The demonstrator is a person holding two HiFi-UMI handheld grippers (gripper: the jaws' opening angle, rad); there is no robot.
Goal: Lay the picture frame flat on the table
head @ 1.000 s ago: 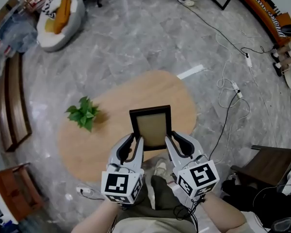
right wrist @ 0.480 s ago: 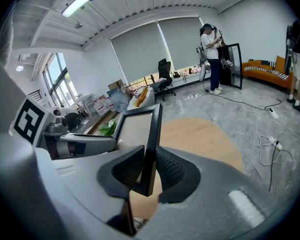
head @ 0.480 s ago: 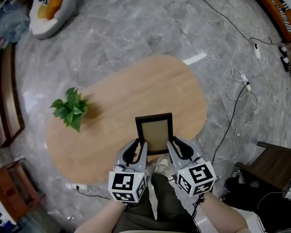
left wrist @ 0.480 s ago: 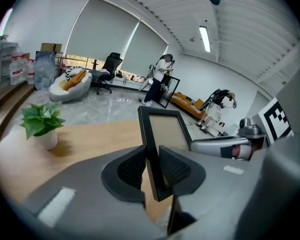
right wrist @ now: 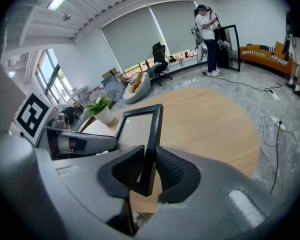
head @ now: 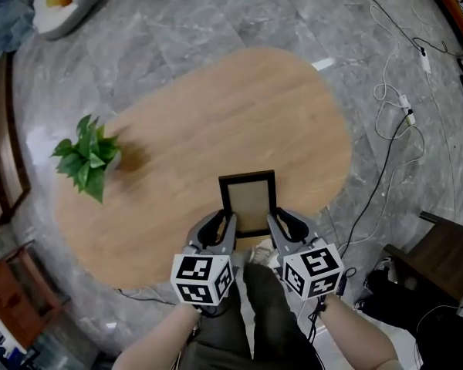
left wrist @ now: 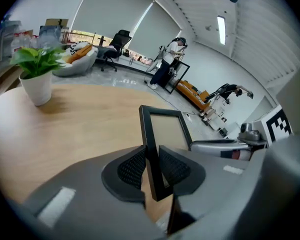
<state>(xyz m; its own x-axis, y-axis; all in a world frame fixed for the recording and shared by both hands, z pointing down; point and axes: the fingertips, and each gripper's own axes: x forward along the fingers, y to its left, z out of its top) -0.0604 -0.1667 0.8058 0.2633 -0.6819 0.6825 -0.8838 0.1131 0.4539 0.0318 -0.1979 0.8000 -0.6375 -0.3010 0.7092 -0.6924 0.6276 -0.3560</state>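
Potted plant (head: 85, 158) stands at the far left of the oval wooden table (head: 239, 91), well apart from the work.

Left gripper (head: 225, 224): the jaws are fairly wide apart, but only because the left side rail of the picture frame (head: 248, 201) sits between them. In the left gripper view both ribbed pads lie against that rail low down, near the bottom corner. I read this as a firm pinch.

The frame is at the near edge of the table, just in front of the person, with its glass side facing up toward the head camera and its top rail pointing away. Both gripper views show it rising off along the jaws, not lying on the wood. I cannot tell whether its lower rail touches the tabletop.

Right gripper (head: 276, 223): a matching hold, with the jaws closed onto the right side rail near the bottom and the pads on either face of it.

Cables (head: 393, 129) trail over the floor at right, clear of the table.

Progress, as judged: the frame is secured in both grippers and carried over the table, but not laid down. What is left is to lower it until its back rests fully on the wood, then let go on both sides.
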